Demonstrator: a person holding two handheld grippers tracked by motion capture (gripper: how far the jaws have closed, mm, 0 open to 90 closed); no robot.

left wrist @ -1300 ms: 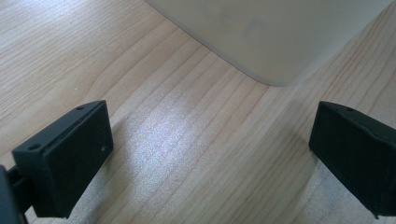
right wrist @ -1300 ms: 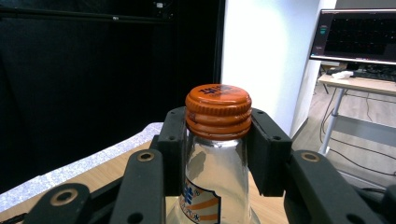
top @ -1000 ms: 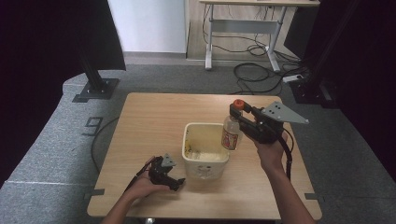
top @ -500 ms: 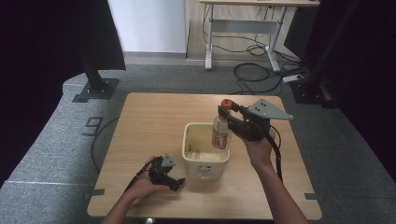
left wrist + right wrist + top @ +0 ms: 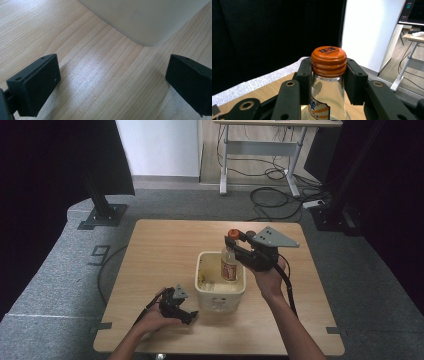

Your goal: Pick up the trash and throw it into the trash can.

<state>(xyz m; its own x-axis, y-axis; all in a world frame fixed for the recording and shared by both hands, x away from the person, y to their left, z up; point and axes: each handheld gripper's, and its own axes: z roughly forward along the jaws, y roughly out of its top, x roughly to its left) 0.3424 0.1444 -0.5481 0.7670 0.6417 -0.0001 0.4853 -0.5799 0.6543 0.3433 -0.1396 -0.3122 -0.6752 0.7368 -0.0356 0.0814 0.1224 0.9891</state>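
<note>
A clear bottle (image 5: 229, 262) with an orange cap (image 5: 328, 60) and a red-orange label hangs upright over the cream square tub (image 5: 219, 297) in the middle of the table. My right gripper (image 5: 232, 243) is shut on the bottle's neck just under the cap; in the right gripper view both black jaws press the neck from either side. The bottle's lower half is inside the tub's rim. My left gripper (image 5: 188, 316) rests on the wooden table (image 5: 160, 250) just left of the tub's front corner. It is open, with bare wood between its jaws and the tub's wall (image 5: 145, 20) ahead.
The tub holds a pale residue on its floor. A black stand base (image 5: 102, 215) sits on the grey floor beyond the table's left corner. Cables and a desk frame (image 5: 260, 155) lie behind the table. Bare wood lies left of and behind the tub.
My right gripper has carried the bottle leftward from beside the tub's right rim to over the tub and slightly down. The left gripper has stayed put.
</note>
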